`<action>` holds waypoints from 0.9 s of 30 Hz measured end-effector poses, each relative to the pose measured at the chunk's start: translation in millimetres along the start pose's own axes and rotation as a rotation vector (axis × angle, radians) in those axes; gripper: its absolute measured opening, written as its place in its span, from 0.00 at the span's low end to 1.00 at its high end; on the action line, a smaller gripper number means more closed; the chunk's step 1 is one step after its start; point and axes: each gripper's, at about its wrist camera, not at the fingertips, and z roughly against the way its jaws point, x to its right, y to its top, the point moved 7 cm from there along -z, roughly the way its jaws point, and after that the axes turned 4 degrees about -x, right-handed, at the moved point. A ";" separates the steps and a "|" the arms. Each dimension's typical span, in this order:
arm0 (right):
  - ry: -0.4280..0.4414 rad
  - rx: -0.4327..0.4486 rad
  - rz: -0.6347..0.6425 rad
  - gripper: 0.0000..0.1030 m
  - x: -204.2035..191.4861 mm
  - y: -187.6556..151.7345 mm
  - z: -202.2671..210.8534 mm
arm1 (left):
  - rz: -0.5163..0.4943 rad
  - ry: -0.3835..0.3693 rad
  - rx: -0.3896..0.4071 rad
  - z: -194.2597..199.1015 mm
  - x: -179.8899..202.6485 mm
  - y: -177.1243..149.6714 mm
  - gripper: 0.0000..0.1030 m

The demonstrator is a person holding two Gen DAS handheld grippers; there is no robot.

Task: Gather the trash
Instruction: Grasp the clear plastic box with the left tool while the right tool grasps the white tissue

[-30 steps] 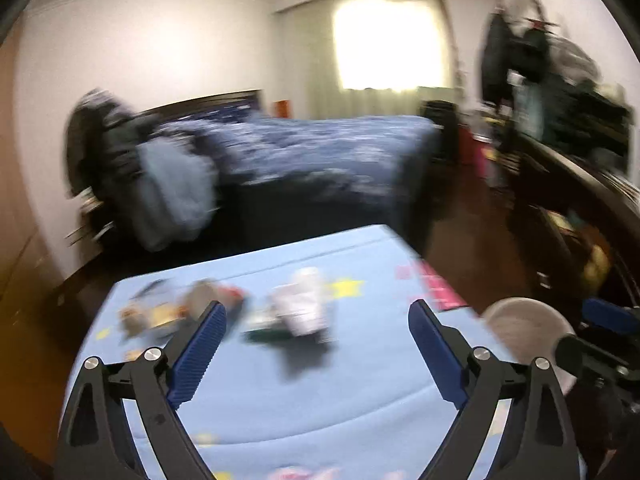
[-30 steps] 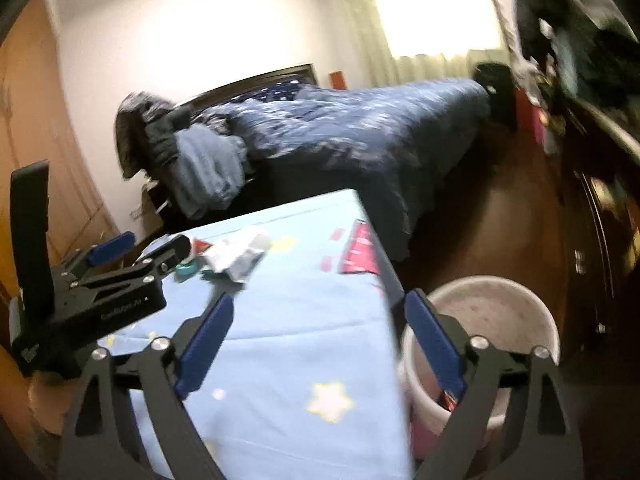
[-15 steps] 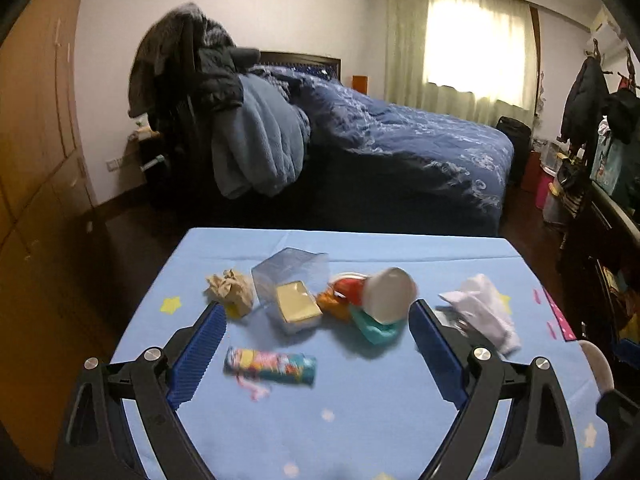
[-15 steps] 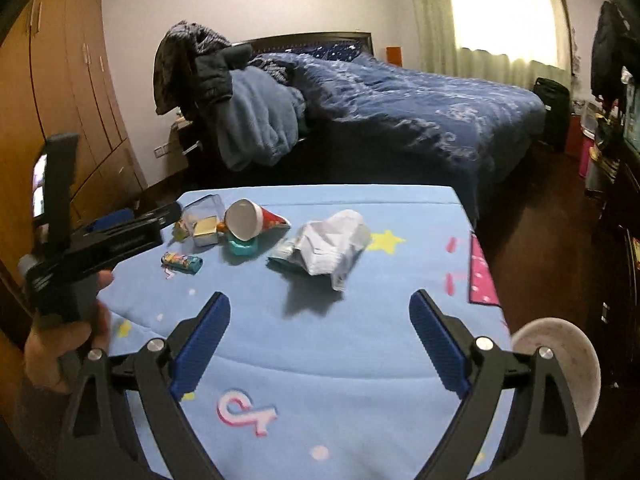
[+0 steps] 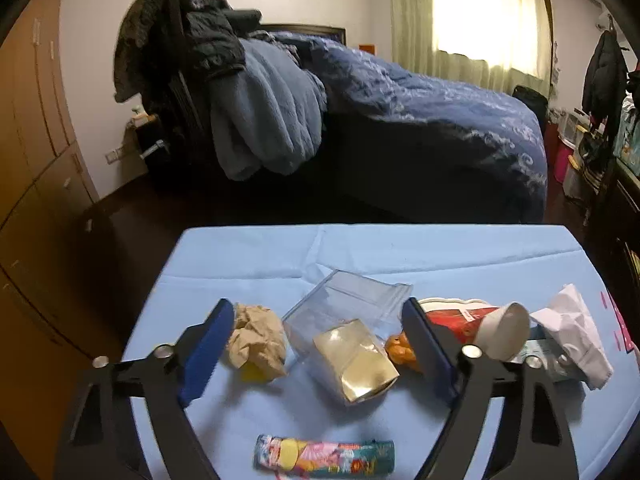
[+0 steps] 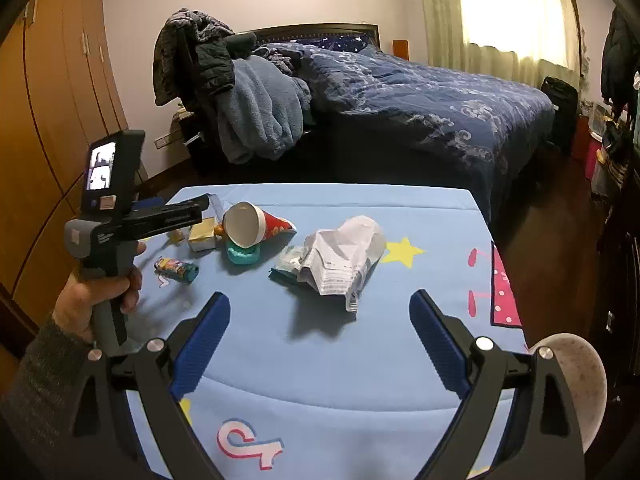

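Since a second ago the left gripper (image 5: 316, 344) has swung off the bin side and dropped in over the litter at the table's (image 5: 248, 248) left edge. Its jaws are closing but nothing's pinched yet; the clear zip bag (image 5: 344, 304) with a gold foil pouch (image 5: 356, 360) inside sits between them, with a crumpled brown paper ball (image 5: 256, 340) just inside the left pad.

So it looks like the reach-and-grab step, first pickup. Next move probably needs a lower dip and a squeeze on that slippery, floppy bag.

Further out: tipped paper cup (image 6: 244, 228), colourful candy tube (image 6: 176, 270), crumpled white paper (image 6: 344, 260) mid-table. The right gripper (image 6: 320, 340) hangs wide apart, empty, over the near edge, and the round pale bin (image 6: 576, 384) sits off the near right corner.
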 end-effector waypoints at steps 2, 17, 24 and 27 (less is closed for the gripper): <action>0.000 -0.002 -0.005 0.89 1.8 -0.1 -0.7 | -0.005 -0.012 -0.017 -8.9 0.5 -0.5 0.73; -0.024 -0.032 -0.001 0.89 5.1 3.1 -24.9 | 0.003 0.024 -0.043 -20.5 -4.7 -2.3 0.24; -0.013 -0.031 0.003 0.89 -0.1 5.8 -29.8 | -0.009 0.135 0.058 3.3 -14.6 5.3 0.24; -0.009 -0.029 0.003 0.89 -2.2 6.1 -29.2 | -0.010 0.173 0.131 20.9 -18.2 9.8 0.24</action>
